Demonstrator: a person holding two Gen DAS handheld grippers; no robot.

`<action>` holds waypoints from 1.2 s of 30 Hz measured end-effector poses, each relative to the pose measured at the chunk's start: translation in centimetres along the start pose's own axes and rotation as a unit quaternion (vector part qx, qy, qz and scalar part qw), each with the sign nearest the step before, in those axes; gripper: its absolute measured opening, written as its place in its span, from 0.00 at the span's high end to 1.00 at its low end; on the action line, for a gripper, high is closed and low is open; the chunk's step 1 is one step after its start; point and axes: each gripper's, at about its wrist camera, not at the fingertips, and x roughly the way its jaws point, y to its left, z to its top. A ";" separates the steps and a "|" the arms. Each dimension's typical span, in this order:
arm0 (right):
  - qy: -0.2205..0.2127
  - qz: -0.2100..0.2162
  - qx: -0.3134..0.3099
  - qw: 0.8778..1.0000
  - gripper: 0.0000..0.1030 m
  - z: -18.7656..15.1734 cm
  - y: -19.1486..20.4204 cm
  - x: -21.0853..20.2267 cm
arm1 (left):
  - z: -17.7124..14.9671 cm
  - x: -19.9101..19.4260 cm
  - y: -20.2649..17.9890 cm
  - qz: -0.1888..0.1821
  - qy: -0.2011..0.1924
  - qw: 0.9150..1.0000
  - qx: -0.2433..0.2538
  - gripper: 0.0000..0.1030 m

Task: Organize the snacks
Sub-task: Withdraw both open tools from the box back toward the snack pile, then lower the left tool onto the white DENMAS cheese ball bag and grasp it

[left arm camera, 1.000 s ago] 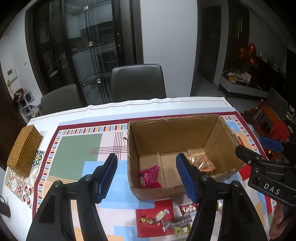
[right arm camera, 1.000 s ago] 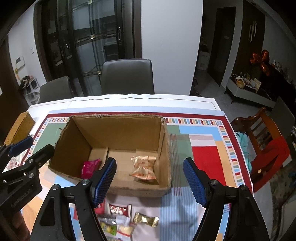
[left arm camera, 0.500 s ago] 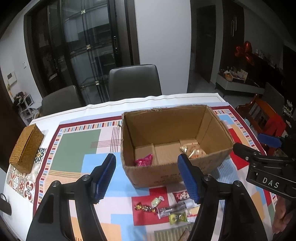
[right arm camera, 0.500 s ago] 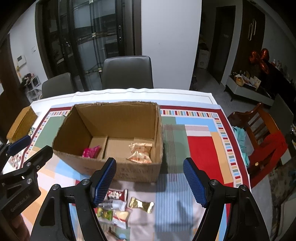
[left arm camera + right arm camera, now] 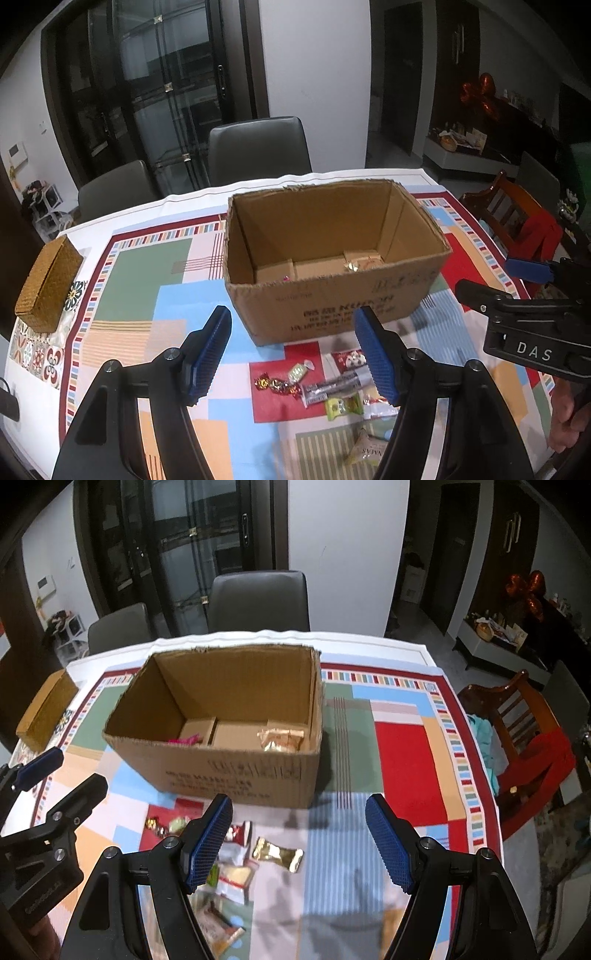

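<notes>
1. Landmark: open cardboard box [image 5: 332, 295] standing upright on the tabletop [image 5: 125, 266], which is covered by a patterned cloth.
2. Inside the box: a pink packet [image 5: 183, 740] at its left floor and a gold-and-white packet [image 5: 280, 740] at its right floor, well apart from each other.
3. Loose snacks [image 5: 332, 387] lie on the tabletop just in front of the box's near wall: small wrapped candies, a silver bar, a green packet, a red-and-white packet.
4. A gold foil packet [image 5: 277, 853] lies at the right edge of that pile, in front of the box.
5. Left tongs [image 5: 291, 354]: spread wide, gripping nothing, raised above the pile in front of the box.
6. Right tongs [image 5: 297, 843]: spread wide, gripping nothing, in front of the box's right corner above the gold foil packet.
7. A woven basket [image 5: 48, 284] sits well left of the box, near the tabletop edge.
8. A grey chair [image 5: 258, 602] stands behind the box, past the far tabletop edge.
</notes>
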 end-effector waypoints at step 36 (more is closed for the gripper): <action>0.051 0.022 0.000 0.998 0.27 -7.8 0.3 1.0 | -9.9 -0.5 -4.0 -0.049 0.029 0.998 0.021 0.34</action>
